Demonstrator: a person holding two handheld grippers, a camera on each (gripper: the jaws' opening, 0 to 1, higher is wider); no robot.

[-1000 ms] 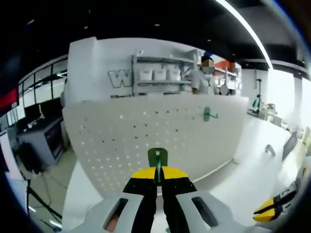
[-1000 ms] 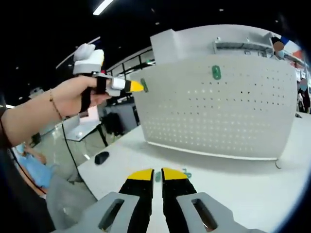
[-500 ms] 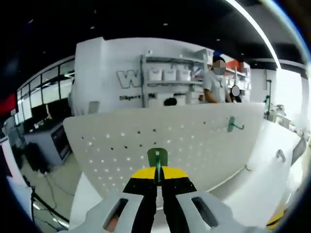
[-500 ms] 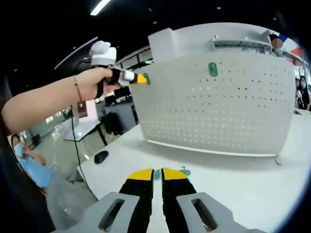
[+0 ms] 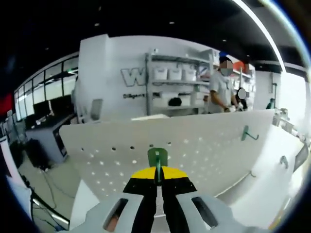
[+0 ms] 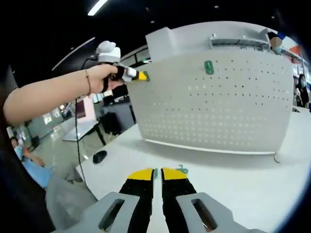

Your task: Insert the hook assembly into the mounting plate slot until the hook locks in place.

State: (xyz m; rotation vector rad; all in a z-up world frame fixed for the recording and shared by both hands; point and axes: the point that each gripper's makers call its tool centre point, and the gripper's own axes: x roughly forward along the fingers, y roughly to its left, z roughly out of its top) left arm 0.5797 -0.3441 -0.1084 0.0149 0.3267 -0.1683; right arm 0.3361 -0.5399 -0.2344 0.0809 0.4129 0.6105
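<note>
Between the closed yellow-tipped fingers of the left gripper (image 5: 156, 175) a green hook (image 5: 157, 158) stands gripped near the top edge of the white pegboard (image 5: 194, 150), where a second green hook (image 5: 249, 133) hangs to the right, while the right gripper (image 6: 156, 175) rests low over the desk (image 6: 233, 170), fingers closed on nothing.

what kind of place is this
Probably a workshop or lab in an open office. A white perforated pegboard panel stands on a white table, a metal shelving rack with white bins lines the back wall, and desks with dark monitors sit behind.
</note>
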